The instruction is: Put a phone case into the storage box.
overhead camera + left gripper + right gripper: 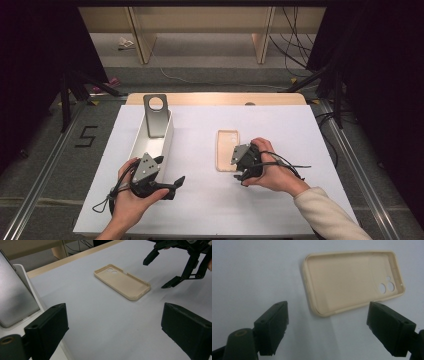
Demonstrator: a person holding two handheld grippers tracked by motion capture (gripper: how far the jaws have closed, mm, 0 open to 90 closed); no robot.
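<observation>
Above phone case [352, 281], right gripper [327, 327] gaping

My table [210, 200] has a white top with a wooden edge along its far side. On it, the beige phone case [227, 150] lies flat, open side up, right of the middle. A long white tray [167, 142] stands on its left part.

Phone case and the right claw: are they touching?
Apart. In the left gripper view the right claw hangs open beside the phone case, bare table between them.
</observation>
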